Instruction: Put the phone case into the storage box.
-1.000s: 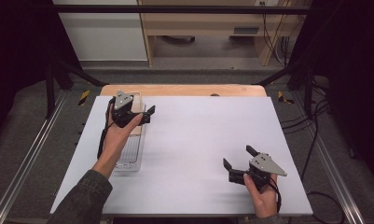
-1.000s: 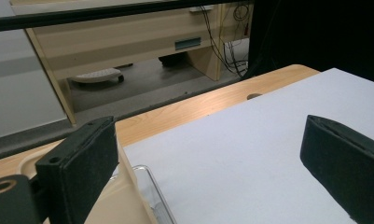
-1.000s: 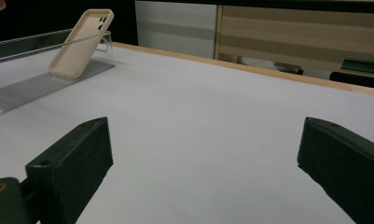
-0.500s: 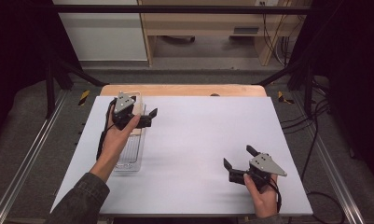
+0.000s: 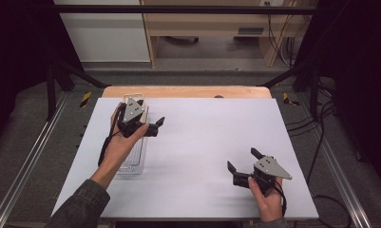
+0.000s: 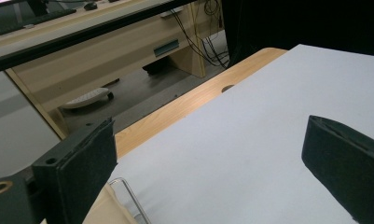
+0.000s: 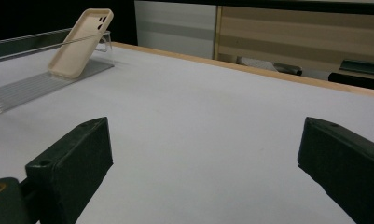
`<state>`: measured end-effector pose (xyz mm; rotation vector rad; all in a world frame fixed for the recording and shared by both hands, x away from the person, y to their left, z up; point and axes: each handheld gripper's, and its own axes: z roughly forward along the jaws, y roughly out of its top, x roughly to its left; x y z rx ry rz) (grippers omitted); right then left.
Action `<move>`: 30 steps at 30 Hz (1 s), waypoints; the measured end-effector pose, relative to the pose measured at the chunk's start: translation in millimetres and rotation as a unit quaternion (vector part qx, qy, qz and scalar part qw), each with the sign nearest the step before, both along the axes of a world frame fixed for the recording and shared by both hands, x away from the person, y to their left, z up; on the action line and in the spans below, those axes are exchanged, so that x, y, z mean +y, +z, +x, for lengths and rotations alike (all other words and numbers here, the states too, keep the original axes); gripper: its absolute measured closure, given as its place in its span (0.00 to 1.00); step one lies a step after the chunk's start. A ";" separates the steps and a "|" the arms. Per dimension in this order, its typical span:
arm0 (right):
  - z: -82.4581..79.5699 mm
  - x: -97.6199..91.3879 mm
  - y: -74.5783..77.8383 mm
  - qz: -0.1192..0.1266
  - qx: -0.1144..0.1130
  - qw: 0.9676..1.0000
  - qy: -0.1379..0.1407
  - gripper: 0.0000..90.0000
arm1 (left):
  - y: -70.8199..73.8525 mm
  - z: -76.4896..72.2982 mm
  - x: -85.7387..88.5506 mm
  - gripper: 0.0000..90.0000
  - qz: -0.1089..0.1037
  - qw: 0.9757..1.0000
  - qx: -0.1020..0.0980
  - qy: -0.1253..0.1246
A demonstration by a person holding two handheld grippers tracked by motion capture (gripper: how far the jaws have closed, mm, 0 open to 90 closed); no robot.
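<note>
A beige phone case point(image 7: 79, 44) leans upright at the far end of a clear ridged rack point(image 7: 21, 91); its camera cut-outs are at the top. In the high view the rack point(image 5: 131, 159) lies along the white table's left side. My left gripper point(image 5: 156, 127) hovers over the rack's far end, open, jaws pointing right with nothing between them. In the left gripper view point(image 6: 208, 140) a corner of the beige case point(image 6: 111, 211) shows just below the left jaw. My right gripper point(image 5: 242, 159) is open near the front right, jaws aimed left toward the rack, empty point(image 7: 203, 135).
A white sheet point(image 5: 207, 133) covers the table, with a wooden strip point(image 5: 188, 91) along its far edge. Beyond it stand a wooden desk point(image 5: 212, 23), cables and dark frame posts. Metal rails point(image 5: 31, 156) run along both sides of the table.
My left gripper has drifted slightly nearer and to the right over the rack's far end. The right gripper has stayed where it was.
</note>
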<state>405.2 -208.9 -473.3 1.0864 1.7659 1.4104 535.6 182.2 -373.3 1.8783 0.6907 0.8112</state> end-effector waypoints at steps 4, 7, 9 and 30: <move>0.1 0.5 -0.2 -0.001 0.000 1.000 0.000 0.04 | 0.5 -5.0 -3.5 0.04 0.029 0.999 -0.013 -0.008; 0.1 0.6 -0.2 -0.001 0.000 1.000 0.000 0.03 | 1.6 -9.3 -6.1 0.04 0.051 0.998 -0.025 -0.011; 0.2 0.5 -0.3 -0.002 0.000 1.000 0.000 0.03 | 2.7 -11.4 -7.7 0.04 0.063 0.997 -0.033 -0.015; -0.2 0.6 -0.4 -0.005 -0.001 1.000 -0.001 0.03 | 17.3 -30.5 2.3 0.04 0.104 0.990 -0.099 0.009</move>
